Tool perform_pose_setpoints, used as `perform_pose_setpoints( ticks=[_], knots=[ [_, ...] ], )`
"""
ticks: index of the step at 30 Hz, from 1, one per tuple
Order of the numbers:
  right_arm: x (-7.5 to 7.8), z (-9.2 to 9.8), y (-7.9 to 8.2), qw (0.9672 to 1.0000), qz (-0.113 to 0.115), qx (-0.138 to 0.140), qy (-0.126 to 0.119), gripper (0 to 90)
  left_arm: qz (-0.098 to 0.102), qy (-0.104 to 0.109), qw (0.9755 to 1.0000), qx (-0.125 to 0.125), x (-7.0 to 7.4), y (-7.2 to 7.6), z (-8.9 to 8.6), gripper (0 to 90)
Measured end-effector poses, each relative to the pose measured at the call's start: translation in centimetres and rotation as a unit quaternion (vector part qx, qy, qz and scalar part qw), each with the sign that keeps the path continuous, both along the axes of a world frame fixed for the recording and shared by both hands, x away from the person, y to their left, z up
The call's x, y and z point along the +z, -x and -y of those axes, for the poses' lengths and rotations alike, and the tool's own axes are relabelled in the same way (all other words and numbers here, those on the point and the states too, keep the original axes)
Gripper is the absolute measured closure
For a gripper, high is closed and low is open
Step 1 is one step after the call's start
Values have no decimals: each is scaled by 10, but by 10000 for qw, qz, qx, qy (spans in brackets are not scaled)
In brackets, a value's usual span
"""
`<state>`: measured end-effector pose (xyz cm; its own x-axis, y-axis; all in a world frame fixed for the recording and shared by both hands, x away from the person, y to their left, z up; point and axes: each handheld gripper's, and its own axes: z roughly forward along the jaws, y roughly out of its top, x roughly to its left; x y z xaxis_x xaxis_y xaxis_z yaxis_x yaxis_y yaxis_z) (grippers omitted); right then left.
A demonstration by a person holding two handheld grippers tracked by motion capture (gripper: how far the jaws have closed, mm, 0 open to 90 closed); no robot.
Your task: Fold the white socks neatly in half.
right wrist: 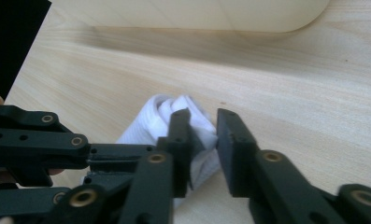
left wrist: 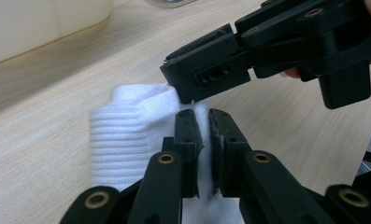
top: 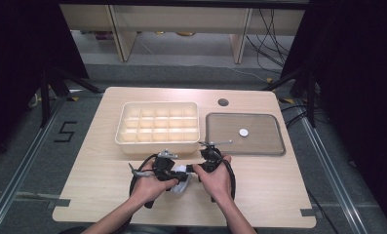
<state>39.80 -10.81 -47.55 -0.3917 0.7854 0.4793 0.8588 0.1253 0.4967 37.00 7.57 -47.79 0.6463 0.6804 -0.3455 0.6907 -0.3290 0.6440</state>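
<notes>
Sock [left wrist: 127,130] pinched in left tool [left wrist: 202,140].

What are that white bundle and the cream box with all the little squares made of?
The white bundle looks like soft knitted fabric, probably a sock: fine ribbed rows run across it and it folds loosely. The cream box seems to be moulded plastic, matte to slightly glossy, with smooth rounded corners and thin dividers. The table under them shows pale wood grain, possibly laminate.

sock [left wrist: 127,135]: lower end hidden behind jaws | divided box [right wrist: 197,14]: cut off by top edge
</notes>
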Motion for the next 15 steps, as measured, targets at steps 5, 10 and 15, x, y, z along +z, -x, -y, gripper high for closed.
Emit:
perform_pose_setpoints(
  ticks=[5, 10, 15],
  knots=[
    [-1, -2, 1, 9999, -40, -16, 94, 848, 25, 97, 9998, -151, 1, 2, 1, 759],
    [-4, 0, -1, 10000, 7, -11, 89, 851, 208, 277, 9988, -349, 20, 16, -6, 689],
    [-6, 1, -1, 9999, 63, -26, 118, 850, 120, 170, 9981, -578, 17, 30, -8, 742]
  ],
)
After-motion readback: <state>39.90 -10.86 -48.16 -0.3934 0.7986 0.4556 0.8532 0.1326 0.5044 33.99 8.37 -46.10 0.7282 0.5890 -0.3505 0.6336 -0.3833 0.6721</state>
